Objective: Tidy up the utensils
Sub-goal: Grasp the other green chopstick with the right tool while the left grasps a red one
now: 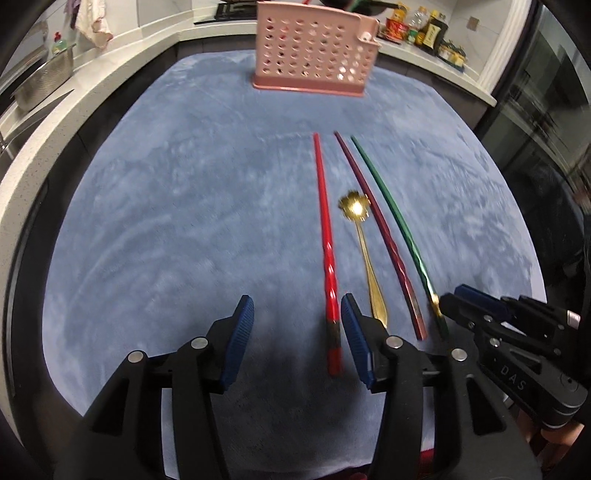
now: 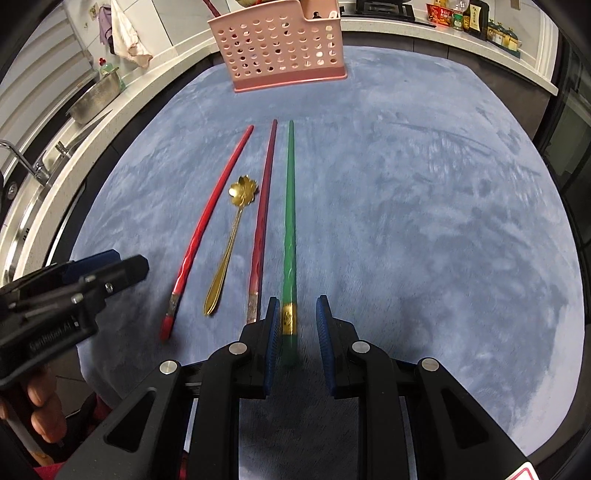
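Note:
On the blue cloth (image 1: 184,221) lie a red chopstick (image 1: 325,240), a gold flower-bowl spoon (image 1: 364,243), a maroon chopstick (image 1: 380,229) and a green chopstick (image 1: 399,221), side by side and pointing toward a pink perforated holder (image 1: 314,51) at the far end. My left gripper (image 1: 295,314) is open, with the red chopstick's near end between its fingers, close to the right pad. My right gripper (image 2: 297,314) is open around the green chopstick's (image 2: 289,221) gold-banded end, which lies near the left pad. Each gripper shows in the other's view: the right gripper (image 1: 456,297) and the left gripper (image 2: 129,260).
A white counter curves round the back, with a steel colander (image 2: 92,99) and a tap (image 2: 26,162) on the left and bottles (image 1: 424,29) at the back right. A hand (image 2: 44,410) holds the left gripper. Dark glass stands at the right.

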